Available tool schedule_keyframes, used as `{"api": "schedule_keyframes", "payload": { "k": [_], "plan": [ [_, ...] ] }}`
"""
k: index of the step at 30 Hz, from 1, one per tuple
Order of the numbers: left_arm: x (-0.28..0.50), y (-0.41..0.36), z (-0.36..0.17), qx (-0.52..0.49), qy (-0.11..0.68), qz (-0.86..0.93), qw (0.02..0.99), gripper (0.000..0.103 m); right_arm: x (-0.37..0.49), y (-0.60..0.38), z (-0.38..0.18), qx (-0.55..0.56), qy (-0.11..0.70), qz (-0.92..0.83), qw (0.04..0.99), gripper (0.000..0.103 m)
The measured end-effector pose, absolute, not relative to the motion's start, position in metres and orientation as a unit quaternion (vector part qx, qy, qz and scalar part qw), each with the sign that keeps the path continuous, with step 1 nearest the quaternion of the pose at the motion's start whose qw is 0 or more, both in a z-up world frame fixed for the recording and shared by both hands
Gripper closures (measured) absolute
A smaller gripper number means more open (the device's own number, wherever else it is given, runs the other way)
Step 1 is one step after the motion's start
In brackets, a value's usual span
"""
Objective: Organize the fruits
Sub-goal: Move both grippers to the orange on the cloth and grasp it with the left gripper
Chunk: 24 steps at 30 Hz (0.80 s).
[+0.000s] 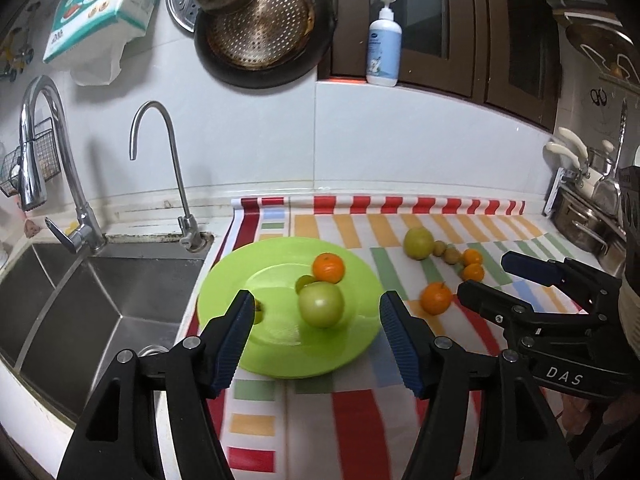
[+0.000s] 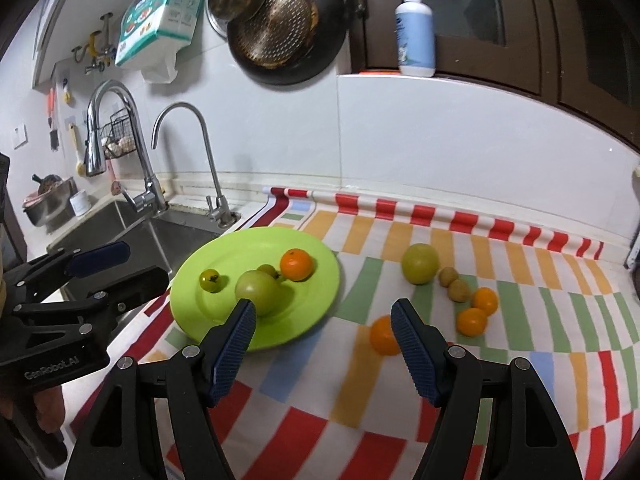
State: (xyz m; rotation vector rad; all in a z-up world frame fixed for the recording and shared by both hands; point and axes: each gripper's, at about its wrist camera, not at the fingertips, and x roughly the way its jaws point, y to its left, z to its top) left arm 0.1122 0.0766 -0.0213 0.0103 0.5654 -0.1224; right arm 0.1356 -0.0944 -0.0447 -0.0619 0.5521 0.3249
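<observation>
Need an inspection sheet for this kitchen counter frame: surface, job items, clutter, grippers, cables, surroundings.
Surface: striped mat covers the counter beside the sink.
Job's things: green plate holds a green apple, an orange and two small green fruits. Off the plate on the mat: a yellow-green apple, two brown fruits, three oranges.
Clutter: nothing seen on the mat besides fruit.
Grippers: left gripper and right gripper both open, jaws empty, above the mat.
Cables: nothing seen.
Surroundings: two faucets, hanging pan, pump bottle, pots at right.
</observation>
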Motion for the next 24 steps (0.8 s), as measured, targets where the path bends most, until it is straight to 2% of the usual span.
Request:
{"api": "schedule_keyframes", "payload": {
  "k": [24],
  "plan": [
    [0.110, -0.014, -0.019, 0.027, 0.264, -0.072, 0.961, 0.037, 0.125, -0.190, -0.040, -0.024, 0.258, 0.127, 0.957, 0.033]
  ]
}}
